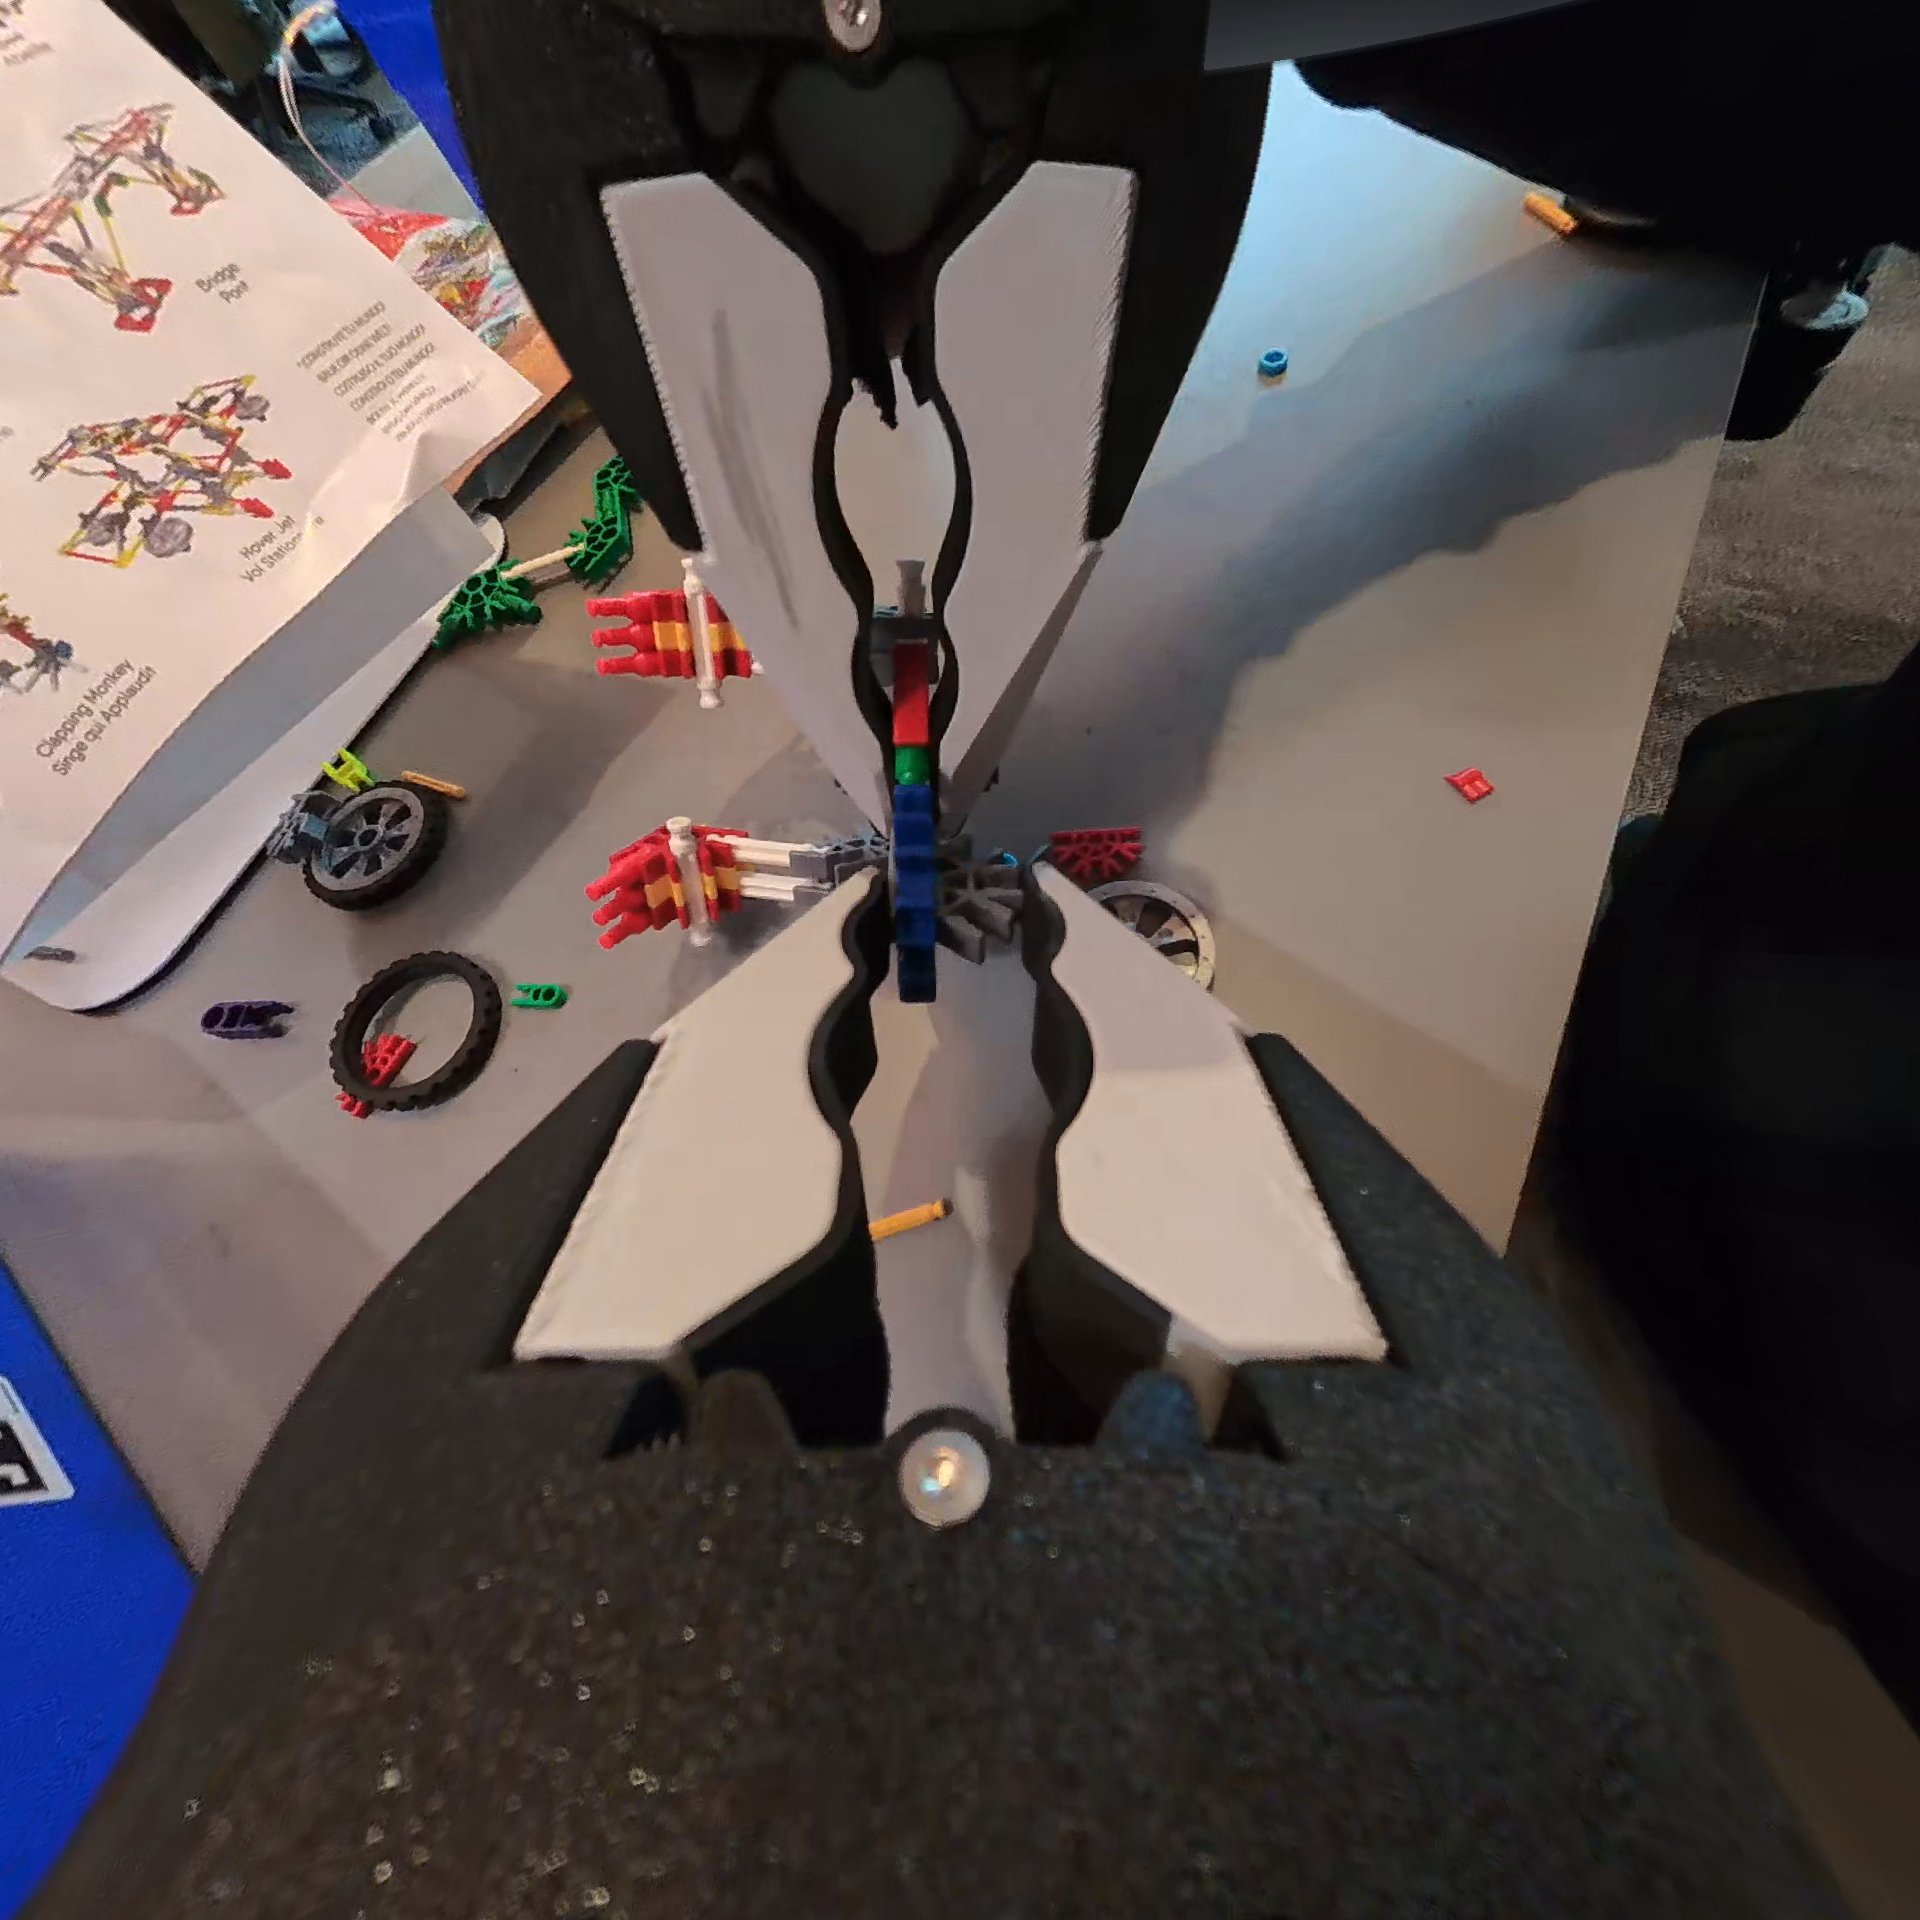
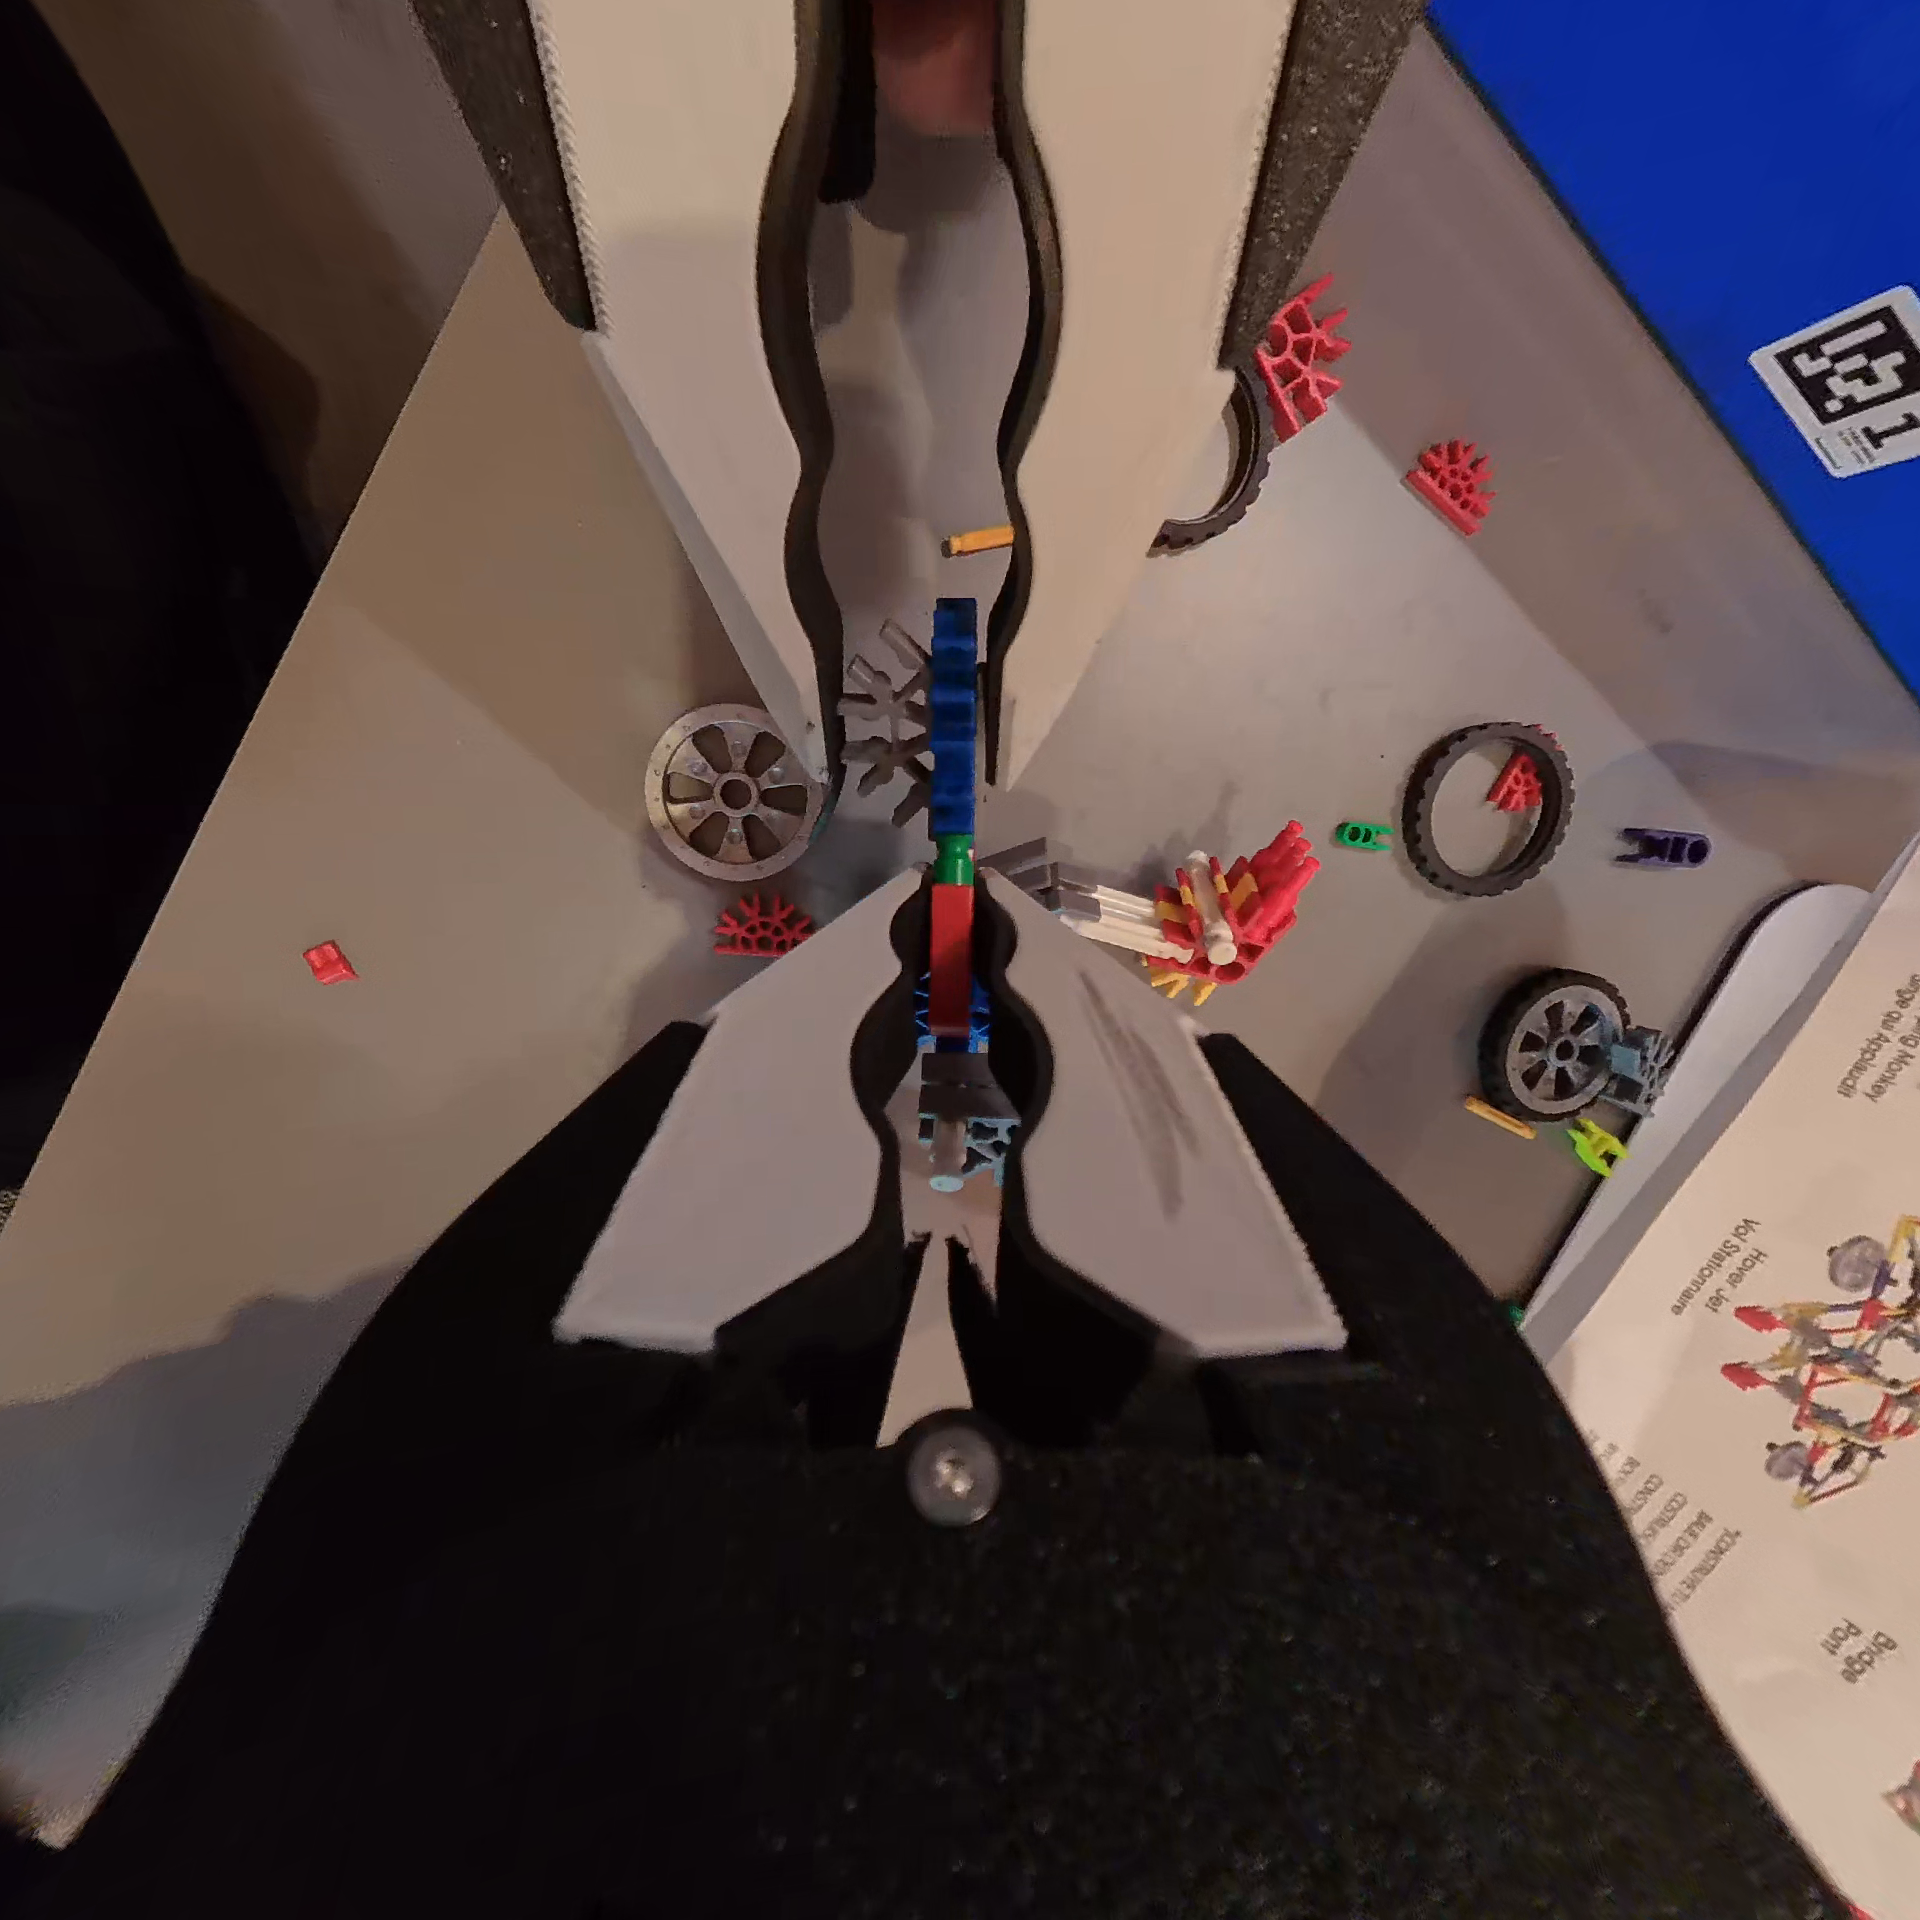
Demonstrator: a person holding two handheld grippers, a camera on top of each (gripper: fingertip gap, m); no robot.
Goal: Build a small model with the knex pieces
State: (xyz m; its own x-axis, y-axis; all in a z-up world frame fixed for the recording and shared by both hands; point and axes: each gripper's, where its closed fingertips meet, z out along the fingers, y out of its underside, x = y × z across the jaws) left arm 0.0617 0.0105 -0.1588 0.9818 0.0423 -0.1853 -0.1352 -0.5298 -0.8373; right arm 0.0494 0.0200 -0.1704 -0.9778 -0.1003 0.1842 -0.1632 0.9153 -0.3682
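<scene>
Right tool (image 2: 951, 883) pinches the red plastic connector piece (image 2: 949, 951). Left tool (image 1: 956, 883), spread, flanks the attached blue plastic connector (image 1: 914, 894) above the grey table (image 1: 1299, 727).

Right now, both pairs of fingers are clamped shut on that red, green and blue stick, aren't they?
Not quite. Only the right fingers are shut on the stick. The left fingers are open around its blue end, with a clear gap on one side, as the left wrist view shows.
</scene>
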